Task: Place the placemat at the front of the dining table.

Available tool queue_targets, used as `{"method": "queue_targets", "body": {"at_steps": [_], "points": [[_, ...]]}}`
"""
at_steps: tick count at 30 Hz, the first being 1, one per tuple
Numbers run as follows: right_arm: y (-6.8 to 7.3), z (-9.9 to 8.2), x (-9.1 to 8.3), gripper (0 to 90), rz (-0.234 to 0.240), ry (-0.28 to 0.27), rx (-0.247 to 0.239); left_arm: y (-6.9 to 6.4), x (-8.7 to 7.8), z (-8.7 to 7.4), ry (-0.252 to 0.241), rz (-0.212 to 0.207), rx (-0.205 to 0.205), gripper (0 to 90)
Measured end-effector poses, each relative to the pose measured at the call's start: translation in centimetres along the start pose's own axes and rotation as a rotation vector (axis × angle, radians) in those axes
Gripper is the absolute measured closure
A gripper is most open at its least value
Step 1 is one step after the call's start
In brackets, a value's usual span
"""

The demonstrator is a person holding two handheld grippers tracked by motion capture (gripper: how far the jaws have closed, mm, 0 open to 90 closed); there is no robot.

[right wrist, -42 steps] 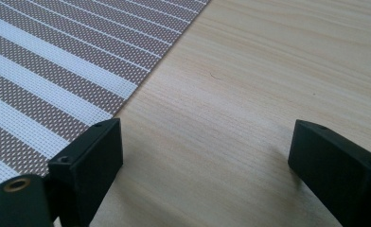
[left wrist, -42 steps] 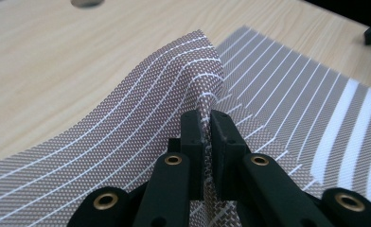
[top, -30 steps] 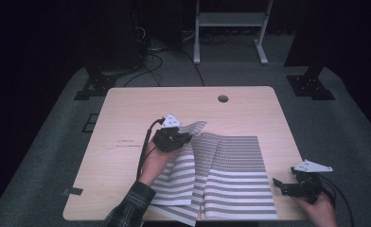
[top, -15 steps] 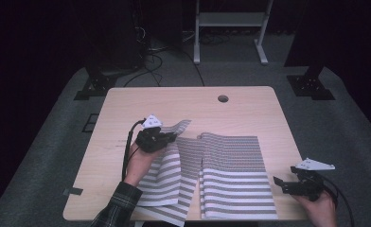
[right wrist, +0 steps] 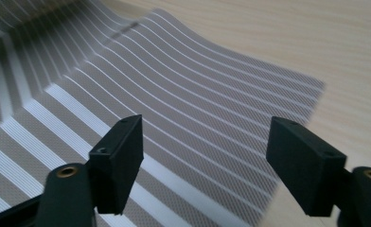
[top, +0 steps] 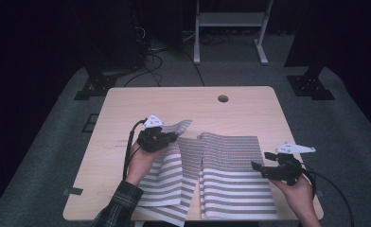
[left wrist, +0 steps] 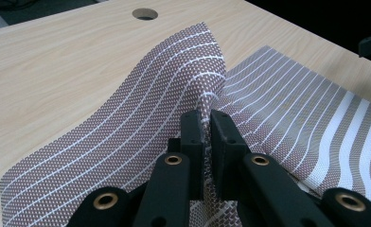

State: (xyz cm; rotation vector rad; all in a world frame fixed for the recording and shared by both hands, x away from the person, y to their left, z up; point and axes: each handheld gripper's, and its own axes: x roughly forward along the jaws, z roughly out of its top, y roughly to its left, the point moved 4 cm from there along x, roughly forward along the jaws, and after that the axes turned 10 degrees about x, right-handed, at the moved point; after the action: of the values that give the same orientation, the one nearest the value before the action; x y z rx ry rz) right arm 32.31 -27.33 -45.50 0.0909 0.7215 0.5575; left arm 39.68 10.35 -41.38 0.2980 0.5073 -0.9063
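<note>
A brown-and-white striped mesh cloth [top: 231, 175] lies on the near half of the wooden table [top: 127, 109], creased down its middle. My left gripper [top: 173, 137] is shut on a raised fold of the cloth's far left part. In the left gripper view the jaws [left wrist: 206, 118] pinch the mesh [left wrist: 141, 123], which arches up off the wood. My right gripper [top: 260, 161] hovers over the cloth's right edge, pointing left. In the right gripper view its jaws [right wrist: 212, 142] stand open above the cloth [right wrist: 183, 94]. They have just been closing, with nothing between them.
A round cable hole [top: 223, 99] sits near the table's far edge. A dark tab of tape [top: 72, 191] sticks out at the near left corner. Beyond the table are grey carpet, cables and a metal stand [top: 226, 28]. Bare wood surrounds the cloth on the far side.
The left gripper drew its fold of cloth leftward, then held still. The right gripper lifted and moved left and away from the table's near edge, over the cloth's right edge.
</note>
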Motion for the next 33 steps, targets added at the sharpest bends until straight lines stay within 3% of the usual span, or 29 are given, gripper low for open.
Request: {"method": "queue_targets", "body": {"at_steps": [1,2,5,10,16,27,33], "points": [[1.0,0.9,0.8,29.5,0.007,-0.003,-0.029,0.0,0.0,0.0,0.0,0.0,0.0,84.9],[1.0,0.9,0.8,29.5,0.007,-0.003,-0.029,0.0,0.0,0.0,-0.001,0.0,-0.001,84.9],[2.7,2.4,2.5,34.1,0.038,-0.004,-0.066,0.0,0.0,0.0,-0.003,-0.002,-0.004,85.0],[4.0,3.6,4.5,36.1,0.058,0.011,-0.077,0.0,0.1,-0.1,0.0,-0.007,-0.004,85.0],[5.9,5.5,8.4,36.1,0.115,0.025,-0.074,0.0,0.3,-0.2,0.001,-0.011,-0.006,85.0],[7.9,7.5,13.8,36.5,0.155,0.052,-0.071,0.1,0.4,-0.2,-0.003,-0.018,-0.014,85.0],[8.0,7.5,15.4,42.8,0.145,0.085,-0.061,0.2,0.2,-0.2,-0.009,-0.018,-0.019,85.0]]}}
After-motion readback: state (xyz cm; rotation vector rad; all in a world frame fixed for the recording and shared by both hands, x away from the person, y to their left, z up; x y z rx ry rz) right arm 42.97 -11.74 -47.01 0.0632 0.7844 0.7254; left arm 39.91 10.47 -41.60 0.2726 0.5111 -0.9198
